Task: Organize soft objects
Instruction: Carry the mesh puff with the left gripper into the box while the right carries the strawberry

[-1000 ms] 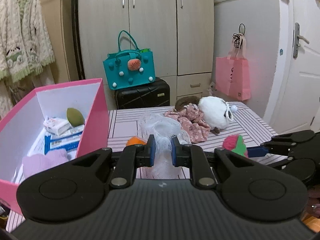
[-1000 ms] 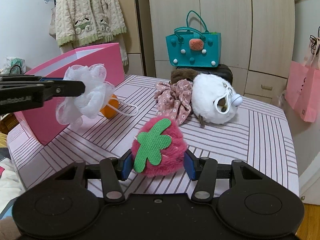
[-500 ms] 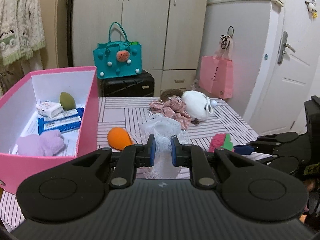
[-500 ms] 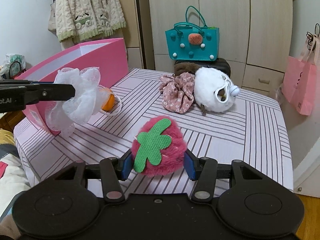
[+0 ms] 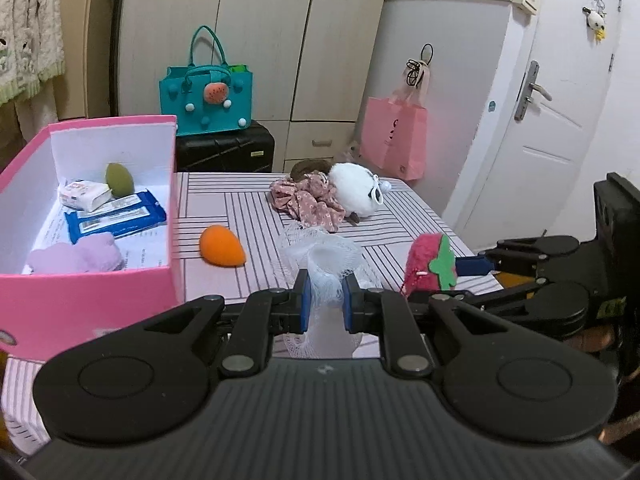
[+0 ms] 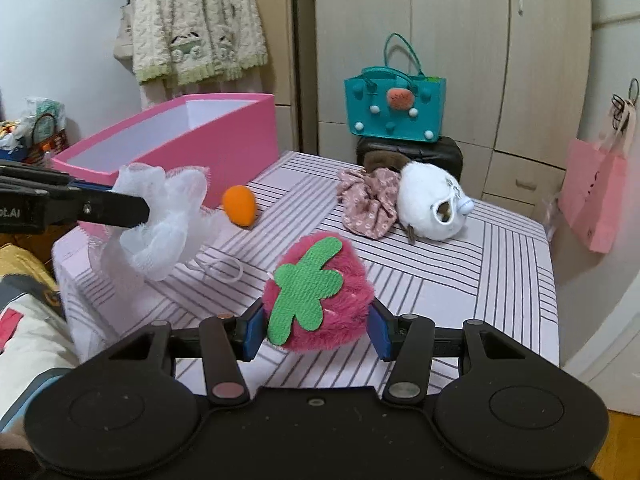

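My left gripper [image 5: 323, 300] is shut on a white mesh bath pouf [image 5: 322, 256] and holds it above the table's near edge; the pouf also shows in the right wrist view [image 6: 160, 220]. My right gripper [image 6: 316, 330] is shut on a fuzzy pink strawberry plush [image 6: 320, 312] with a green felt leaf; it shows at the right of the left wrist view [image 5: 430, 262]. The pink box [image 5: 80, 304] stands open at the left, holding a lilac plush [image 5: 76, 258], blue wipe packs and a green sponge. An orange sponge [image 5: 222, 246], a floral scrunchie [image 5: 308, 200] and a white plush [image 5: 358, 188] lie on the striped table [image 6: 480, 264].
A teal bag [image 5: 208, 100] sits on a black suitcase [image 5: 224, 152] behind the table. A pink paper bag [image 5: 394, 136] hangs at the wardrobe. A white door [image 5: 560, 112] is at the right. A cream cardigan [image 6: 196, 24] hangs at the left.
Both grippers have drawn back and up from the table with their objects still held. The pouf has come off the orange sponge, which now lies in plain view.
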The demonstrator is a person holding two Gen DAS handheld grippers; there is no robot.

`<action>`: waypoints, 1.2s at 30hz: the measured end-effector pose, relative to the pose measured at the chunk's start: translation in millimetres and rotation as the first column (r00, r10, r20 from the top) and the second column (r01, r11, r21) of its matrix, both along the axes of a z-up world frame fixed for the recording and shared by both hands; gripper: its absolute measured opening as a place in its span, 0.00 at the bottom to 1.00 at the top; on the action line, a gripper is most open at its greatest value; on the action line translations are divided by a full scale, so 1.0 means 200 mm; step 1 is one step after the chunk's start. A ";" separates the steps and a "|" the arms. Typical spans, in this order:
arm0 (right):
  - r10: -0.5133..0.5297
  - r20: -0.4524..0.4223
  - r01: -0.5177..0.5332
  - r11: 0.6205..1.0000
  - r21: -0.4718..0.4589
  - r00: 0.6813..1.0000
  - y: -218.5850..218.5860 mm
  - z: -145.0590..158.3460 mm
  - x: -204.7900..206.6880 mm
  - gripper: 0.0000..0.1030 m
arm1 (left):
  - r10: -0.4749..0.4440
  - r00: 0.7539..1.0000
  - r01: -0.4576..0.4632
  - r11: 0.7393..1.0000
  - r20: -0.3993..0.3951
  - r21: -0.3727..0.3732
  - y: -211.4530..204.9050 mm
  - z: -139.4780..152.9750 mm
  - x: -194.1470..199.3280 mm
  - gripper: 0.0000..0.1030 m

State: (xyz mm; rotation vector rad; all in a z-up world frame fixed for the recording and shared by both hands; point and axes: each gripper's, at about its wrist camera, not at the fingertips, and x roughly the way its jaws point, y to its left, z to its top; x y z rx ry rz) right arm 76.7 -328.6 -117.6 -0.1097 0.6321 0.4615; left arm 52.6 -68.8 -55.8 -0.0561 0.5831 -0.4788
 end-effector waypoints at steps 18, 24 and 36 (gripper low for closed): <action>0.264 -0.058 -0.262 0.964 0.036 0.963 0.24 0.21 -0.20 0.55 | -0.047 0.992 0.047 0.999 -0.118 -0.001 0.25 0.15 -0.16 0.14; 0.325 -0.059 -0.322 0.945 0.050 0.944 0.33 0.29 -0.21 0.55 | -0.028 0.995 0.028 1.000 -0.096 -0.006 0.34 0.21 -0.17 0.14; 0.360 -0.018 -0.359 0.933 0.043 0.933 0.55 0.47 -0.04 0.55 | 0.037 0.999 -0.036 0.998 0.029 -0.049 0.58 0.37 -0.15 0.14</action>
